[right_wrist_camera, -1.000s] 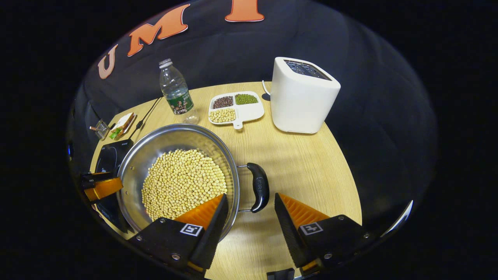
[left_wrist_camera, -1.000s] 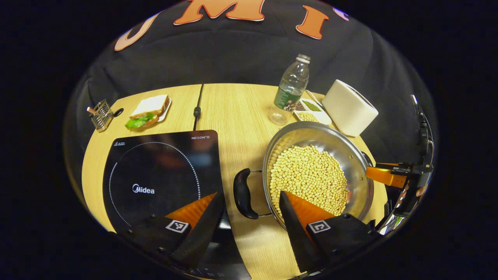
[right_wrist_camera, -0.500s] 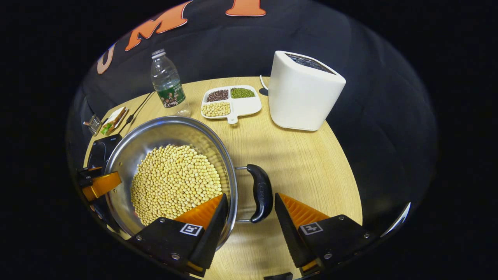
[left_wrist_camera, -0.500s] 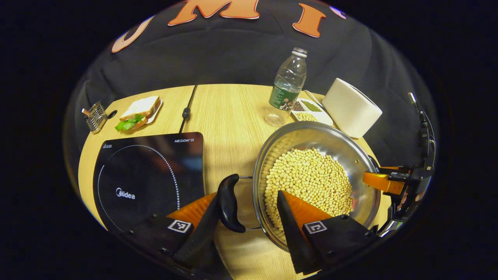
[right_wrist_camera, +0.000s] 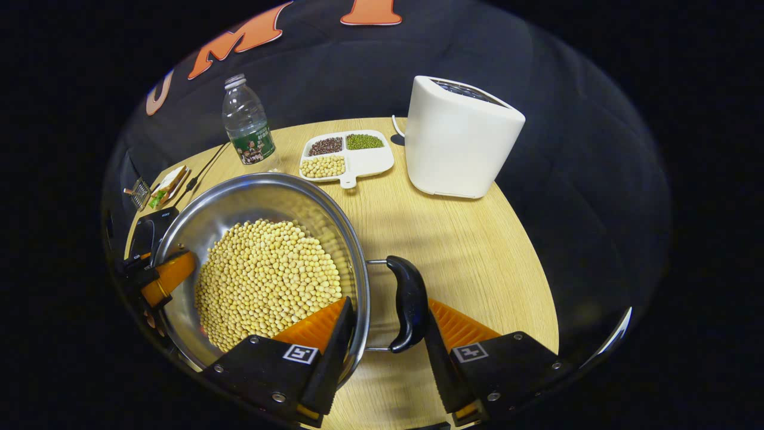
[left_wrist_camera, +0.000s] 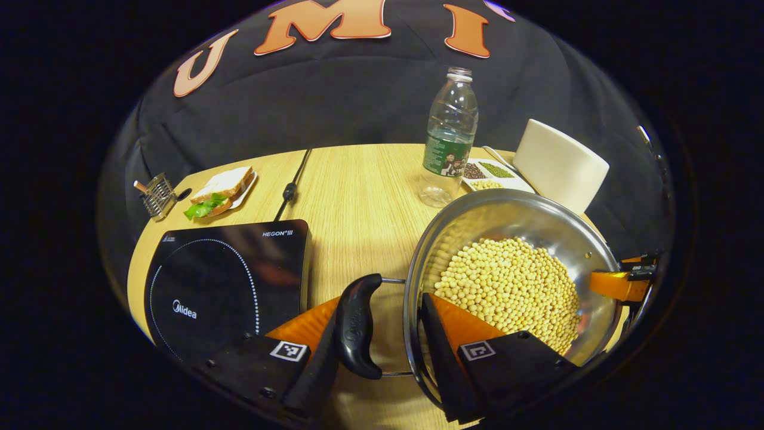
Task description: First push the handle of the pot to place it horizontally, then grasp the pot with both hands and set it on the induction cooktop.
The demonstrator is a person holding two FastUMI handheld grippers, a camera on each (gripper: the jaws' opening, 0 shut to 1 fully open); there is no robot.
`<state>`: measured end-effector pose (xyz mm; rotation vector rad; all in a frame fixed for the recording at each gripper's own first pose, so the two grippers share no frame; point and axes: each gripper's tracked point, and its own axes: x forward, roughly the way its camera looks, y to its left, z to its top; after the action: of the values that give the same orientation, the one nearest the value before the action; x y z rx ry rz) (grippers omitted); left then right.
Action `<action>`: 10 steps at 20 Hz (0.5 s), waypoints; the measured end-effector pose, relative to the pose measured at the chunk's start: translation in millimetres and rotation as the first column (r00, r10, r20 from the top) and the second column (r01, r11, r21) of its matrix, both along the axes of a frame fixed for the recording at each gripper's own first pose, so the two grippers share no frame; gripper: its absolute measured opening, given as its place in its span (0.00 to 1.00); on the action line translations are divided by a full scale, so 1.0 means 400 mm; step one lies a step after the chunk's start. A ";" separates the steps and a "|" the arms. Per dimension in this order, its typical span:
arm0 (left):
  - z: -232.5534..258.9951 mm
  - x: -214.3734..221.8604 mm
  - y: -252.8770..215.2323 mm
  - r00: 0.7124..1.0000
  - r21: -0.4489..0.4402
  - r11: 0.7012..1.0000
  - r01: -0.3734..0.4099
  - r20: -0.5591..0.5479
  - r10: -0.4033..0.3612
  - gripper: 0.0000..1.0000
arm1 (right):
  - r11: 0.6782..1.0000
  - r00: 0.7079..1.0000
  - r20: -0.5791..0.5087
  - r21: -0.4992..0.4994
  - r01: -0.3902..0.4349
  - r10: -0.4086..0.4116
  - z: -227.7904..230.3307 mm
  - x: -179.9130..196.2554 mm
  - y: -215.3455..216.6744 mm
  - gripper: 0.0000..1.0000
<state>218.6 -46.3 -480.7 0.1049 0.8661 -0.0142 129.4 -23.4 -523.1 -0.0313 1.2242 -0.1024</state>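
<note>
Steel pot of beans sits on the table, right of the cooktop. Left tool and right tool straddle its handles, open. Close both squarely before lifting level.

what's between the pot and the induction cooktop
In the left gripper view, bare table and the pot's near handle, beside the induction cooktop.

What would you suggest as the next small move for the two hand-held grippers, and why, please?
Probably close both a little further before lifting. The left hand-held gripper and the right hand-held gripper each straddle a pot handle and its rim, but whether they are clamped firm is unclear. The cooktop lies just beside the left one.
</note>
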 end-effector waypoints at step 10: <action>0.142 -0.039 0.017 0.990 0.052 0.998 0.032 0.133 -0.039 0.70 | 0.999 0.995 0.098 0.010 0.032 -0.033 0.001 -0.006 -0.001 0.60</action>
<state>202.9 -39.5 -424.1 0.1662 0.7308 -0.0184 127.0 -24.0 -522.9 0.0011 1.1265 -0.1253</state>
